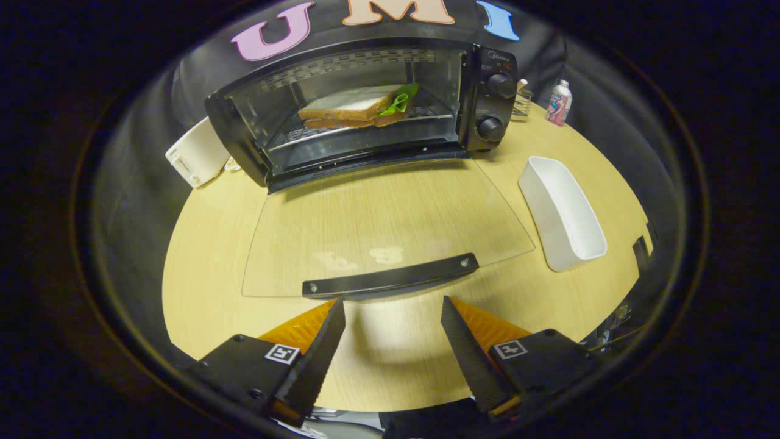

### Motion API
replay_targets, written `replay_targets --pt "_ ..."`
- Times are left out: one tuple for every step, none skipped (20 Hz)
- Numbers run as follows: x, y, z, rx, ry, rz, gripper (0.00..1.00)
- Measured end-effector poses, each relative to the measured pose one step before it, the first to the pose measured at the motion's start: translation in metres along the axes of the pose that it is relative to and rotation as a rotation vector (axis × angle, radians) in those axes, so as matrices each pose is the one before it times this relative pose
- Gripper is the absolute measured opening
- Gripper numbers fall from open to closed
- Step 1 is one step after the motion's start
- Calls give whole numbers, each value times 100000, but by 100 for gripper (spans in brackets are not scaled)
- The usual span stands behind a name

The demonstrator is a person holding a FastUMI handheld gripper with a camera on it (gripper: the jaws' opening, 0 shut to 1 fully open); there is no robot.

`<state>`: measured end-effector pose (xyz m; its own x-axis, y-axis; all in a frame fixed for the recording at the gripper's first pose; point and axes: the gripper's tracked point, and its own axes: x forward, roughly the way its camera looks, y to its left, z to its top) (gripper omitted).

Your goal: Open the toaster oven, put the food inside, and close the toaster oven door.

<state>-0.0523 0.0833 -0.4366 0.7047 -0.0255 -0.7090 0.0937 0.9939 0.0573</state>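
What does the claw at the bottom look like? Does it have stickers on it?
The claw has two long, pointed fingers with saw-toothed, ridged inner faces. Each finger sits on a chunky black block, and each block carries a small square sticker with a black-and-white pattern. Ribbed orange panels show behind the fingers. The fingers stand apart, just short of the toaster oven door's black handle.

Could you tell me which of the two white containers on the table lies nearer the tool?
The long white tray right of the glass door; the other sits behind the oven's left side.
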Motion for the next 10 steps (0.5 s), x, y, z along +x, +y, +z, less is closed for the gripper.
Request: replay_targets --pt "88 21 40 -360 67 -337 99" --pt "-71 -30 139 -355 -1 -348 99" --pt "-70 136 199 105 -635 210 99" --pt "77 130 103 -276 456 -245 99" --pt "-60 -95 -231 -538 976 -365 99" --pt "-50 75 68 10 152 -68 99" --pt "24 13 -8 192 -280 -342 98" --pt "-26 28 89 96 -454 -235 98" --pt "20 5 -66 -469 -264 -140 98" --pt "-73 36 107 -70 -306 360 98"
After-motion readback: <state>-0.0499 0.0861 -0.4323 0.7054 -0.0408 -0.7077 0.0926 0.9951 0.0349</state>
